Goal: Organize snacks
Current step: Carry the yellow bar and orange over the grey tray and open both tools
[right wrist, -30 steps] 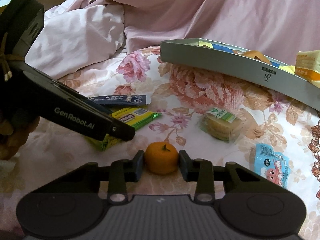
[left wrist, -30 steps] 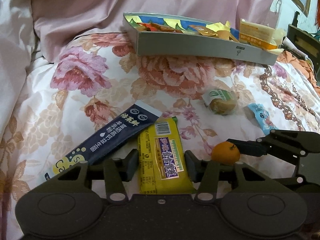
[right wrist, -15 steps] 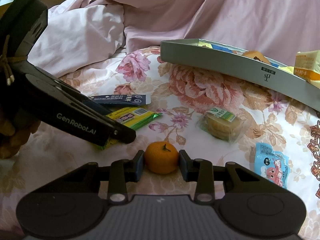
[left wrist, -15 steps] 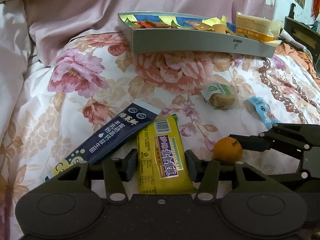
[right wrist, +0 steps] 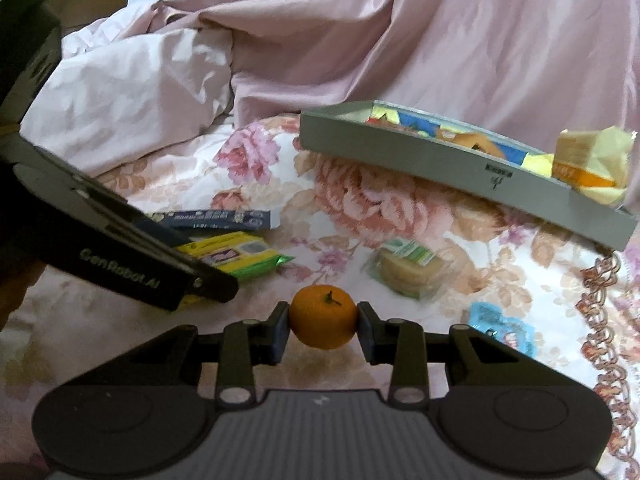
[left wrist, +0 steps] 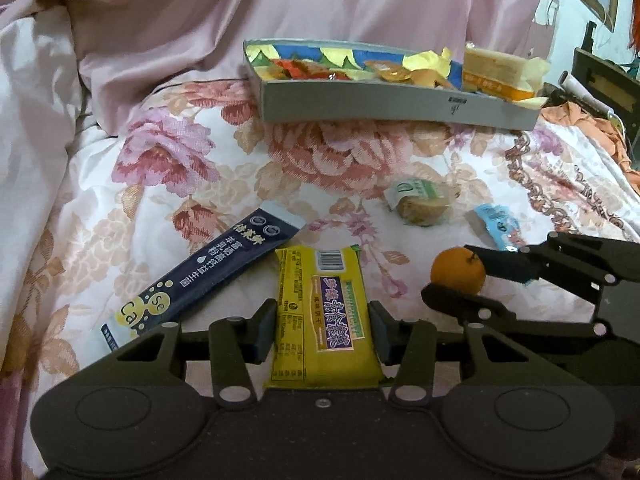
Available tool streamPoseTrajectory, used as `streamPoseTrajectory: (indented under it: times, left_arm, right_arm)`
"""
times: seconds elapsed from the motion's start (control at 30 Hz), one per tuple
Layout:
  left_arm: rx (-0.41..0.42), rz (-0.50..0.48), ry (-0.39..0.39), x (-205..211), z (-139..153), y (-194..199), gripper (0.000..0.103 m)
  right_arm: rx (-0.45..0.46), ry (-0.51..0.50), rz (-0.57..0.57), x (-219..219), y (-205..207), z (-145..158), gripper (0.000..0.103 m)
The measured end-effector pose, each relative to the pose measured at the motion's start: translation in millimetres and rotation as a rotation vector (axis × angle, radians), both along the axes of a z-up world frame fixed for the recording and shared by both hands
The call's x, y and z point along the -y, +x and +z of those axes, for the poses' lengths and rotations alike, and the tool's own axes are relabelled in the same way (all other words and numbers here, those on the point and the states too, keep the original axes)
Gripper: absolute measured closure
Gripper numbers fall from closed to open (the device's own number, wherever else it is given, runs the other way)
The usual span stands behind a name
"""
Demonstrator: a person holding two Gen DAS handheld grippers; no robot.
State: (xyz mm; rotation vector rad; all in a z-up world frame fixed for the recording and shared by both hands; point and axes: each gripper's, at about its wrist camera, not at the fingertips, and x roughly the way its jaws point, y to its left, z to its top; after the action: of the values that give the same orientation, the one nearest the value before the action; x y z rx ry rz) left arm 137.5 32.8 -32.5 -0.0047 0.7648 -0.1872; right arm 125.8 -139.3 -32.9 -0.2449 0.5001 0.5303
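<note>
— Both tongs are busy: the left gripper [left wrist: 322, 330] pinches one yellow biscuit packet [left wrist: 322, 320], the right gripper [right wrist: 322, 330] squeezes one small orange [right wrist: 322, 316].

— And what lies loose on the floral bedspread [left wrist: 168, 184]?

— Three things: one dark blue sachet [left wrist: 204, 270] touching the yellow packet's top corner, one wrapped round cake [right wrist: 408, 268], one light blue packet [right wrist: 502, 328]. One grey tray [left wrist: 400, 102] sits behind them, holding several wrapped snacks; I can't count those.

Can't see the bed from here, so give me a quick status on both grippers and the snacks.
Left gripper shut on yellow snack pack. Right gripper shut on orange. Path to grey tray looks open.
</note>
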Motion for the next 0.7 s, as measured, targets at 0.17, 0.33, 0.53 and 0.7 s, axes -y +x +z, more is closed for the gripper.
streamPoseTrajectory:
  times: [0.17,0.33,0.53,0.7]
  left_arm:
    - [0.033,0.003,0.001,6,10,-14,0.053]
    - [0.105,0.019,-0.006,8,24,-31,0.053]
    - [0.174,0.075,-0.037,4,41,-37,0.053]
    - [0.217,0.121,-0.054,3,55,-28,0.053]
  right_arm:
    - [0.031,0.008,-0.014,4,-8,11,0.063]
    - [0.066,0.024,-0.029,7,-13,22,0.063]
    - [0.11,0.05,-0.048,13,-14,34,0.063]
    - [0.149,0.069,-0.072,19,-11,41,0.063]
